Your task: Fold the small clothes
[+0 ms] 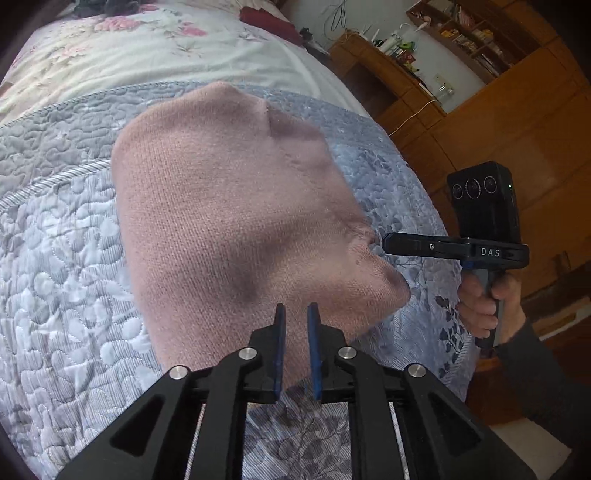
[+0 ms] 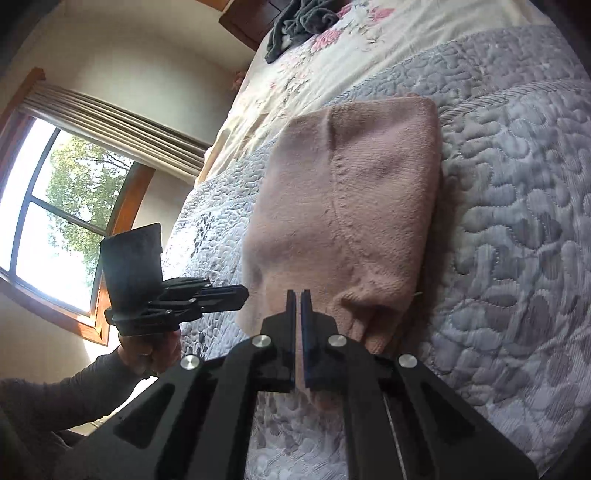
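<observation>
Garment: a pink knit piece (image 1: 229,206) lies on the quilted grey-blue bedspread (image 1: 55,258), near the bed's right edge.
Progress: it looks already doubled over at least once, since the right wrist view shows layered edges at its near corner (image 2: 373,317); the shape is a rough rectangle with one bumpy far end. I judge the fold mostly done, with a last fold or smoothing left.
Left tongs (image 1: 295,314): slightly spread, a narrow gap between the blue pads, nothing held; they hover over the garment's near edge.
Right tongs (image 2: 299,299): pressed almost together, and a strip of pink shows in the slit lower down, but I cannot tell whether they pinch it. In the left wrist view their tip (image 1: 386,243) touches a puckered spot on the garment's right edge.
Elsewhere: a dark crumpled cloth (image 2: 299,22) lies at the far end of the bed.
</observation>
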A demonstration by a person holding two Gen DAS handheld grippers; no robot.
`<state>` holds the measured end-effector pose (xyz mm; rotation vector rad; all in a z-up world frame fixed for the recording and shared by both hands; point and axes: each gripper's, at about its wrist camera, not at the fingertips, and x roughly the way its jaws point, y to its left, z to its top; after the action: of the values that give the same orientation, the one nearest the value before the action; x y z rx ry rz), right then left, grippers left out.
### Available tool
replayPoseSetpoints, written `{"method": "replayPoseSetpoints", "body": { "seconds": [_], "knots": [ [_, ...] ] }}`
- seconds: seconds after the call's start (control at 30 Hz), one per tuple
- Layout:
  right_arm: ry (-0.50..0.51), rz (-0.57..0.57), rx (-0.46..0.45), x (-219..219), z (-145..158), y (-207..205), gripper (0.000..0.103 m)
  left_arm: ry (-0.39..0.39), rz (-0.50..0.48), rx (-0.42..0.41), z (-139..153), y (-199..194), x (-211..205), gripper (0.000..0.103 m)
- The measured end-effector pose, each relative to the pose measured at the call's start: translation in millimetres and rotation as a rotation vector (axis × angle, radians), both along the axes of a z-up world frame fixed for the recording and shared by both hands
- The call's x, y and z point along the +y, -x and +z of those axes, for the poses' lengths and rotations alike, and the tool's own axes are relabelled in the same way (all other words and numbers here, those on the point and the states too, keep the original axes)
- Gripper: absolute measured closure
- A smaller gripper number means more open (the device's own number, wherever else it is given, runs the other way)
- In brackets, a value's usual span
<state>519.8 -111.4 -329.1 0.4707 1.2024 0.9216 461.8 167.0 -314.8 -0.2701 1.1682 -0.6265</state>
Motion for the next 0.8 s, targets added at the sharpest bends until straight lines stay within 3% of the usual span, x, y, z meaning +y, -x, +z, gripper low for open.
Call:
{"method": "replayPoseSetpoints", "body": {
  "seconds": [0.07,0.13,0.23,0.3,0.37,0.4,0.43,0.47,0.6,0.7,0.8],
  "knots": [
    [0.064,0.0,0.029,9.2,-17.4,-3.5,0.1,-0.051,0.026,0.046,-18.4,2.0,2.8,0.086],
    [0.097,-0.032,0.097,3.1,-44.6,-8.6,0.103,-0.035,0.057,0.086,-32.0,6.9,13.7,0.088],
    [0.037,-0.077,0.138,-12.9,-51.4,-7.0,0.103,0.019,0.087,0.108,-27.9,20.6,29.4,0.086],
    [-0.04,-0.094,0.14,-25.4,-39.7,-6.7,0.094,0.082,0.1,0.113,-18.3,31.0,43.8,0.074],
    [-0.132,-0.135,0.158,-42.7,-29.9,-12.3,0.063,0.127,0.149,0.108,-11.5,38.9,63.2,0.039],
    [-0.166,-0.167,0.166,-51.7,-25.7,-19.2,0.052,0.145,0.182,0.106,-9.8,39.6,73.2,0.036],
    [-0.192,-0.205,0.176,-60.7,-23.4,-26.0,0.029,0.173,0.206,0.115,-11.6,38.2,82.5,0.036],
    [-0.216,-0.233,0.19,-65.2,-22.2,-34.1,0.013,0.198,0.231,0.132,-16.2,35.4,90.6,0.036],
    [-0.282,-0.268,0.286,-74.8,-36.3,-81.2,0.011,0.277,0.328,0.231,-47.6,19.7,110.7,0.033],
    [-0.213,-0.235,0.305,-50.0,-45.8,-116.6,0.011,0.386,0.322,0.323,-73.2,10.2,106.5,0.033],
    [-0.159,-0.163,0.316,-28.8,-56.5,-138.6,0.011,0.444,0.296,0.356,-87.3,3.6,99.3,0.033]
  ]
}}
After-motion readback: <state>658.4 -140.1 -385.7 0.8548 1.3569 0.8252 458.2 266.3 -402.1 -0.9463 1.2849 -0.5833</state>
